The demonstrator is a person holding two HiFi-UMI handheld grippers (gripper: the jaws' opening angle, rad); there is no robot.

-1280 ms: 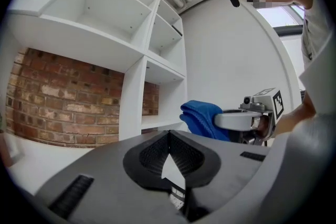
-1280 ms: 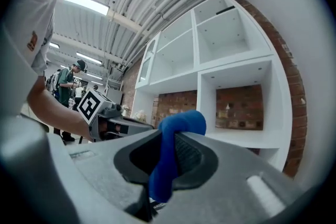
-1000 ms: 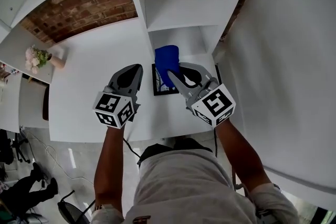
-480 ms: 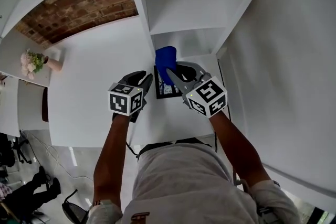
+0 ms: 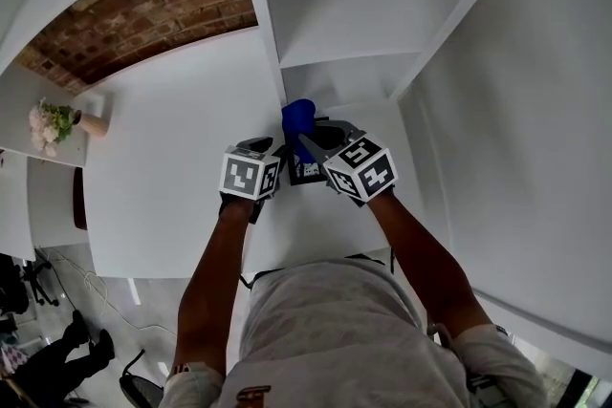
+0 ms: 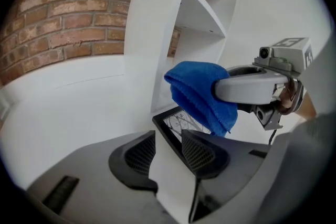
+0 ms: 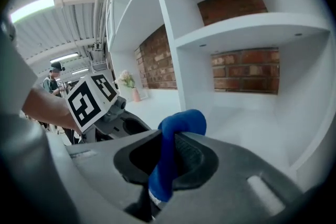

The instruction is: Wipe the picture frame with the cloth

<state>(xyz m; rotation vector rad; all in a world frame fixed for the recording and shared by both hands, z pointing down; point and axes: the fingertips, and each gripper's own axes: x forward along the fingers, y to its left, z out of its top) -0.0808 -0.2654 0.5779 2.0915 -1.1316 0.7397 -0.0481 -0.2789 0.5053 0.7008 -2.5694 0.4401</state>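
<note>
Right claw [image 7: 167,157] tilted down, clamping cloth [image 7: 181,123] over frame [image 6: 181,124]

Your white table [image 5: 163,158] backs onto a brick wall [image 5: 143,14] — a white shelf unit [image 5: 363,10] ahead, pale flowers [image 5: 48,122] in a vase [image 5: 93,123] far left.

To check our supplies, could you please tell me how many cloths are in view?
1: the blue cloth is clamped in the right gripper, over the picture frame on the desk; others may be hidden.
</note>
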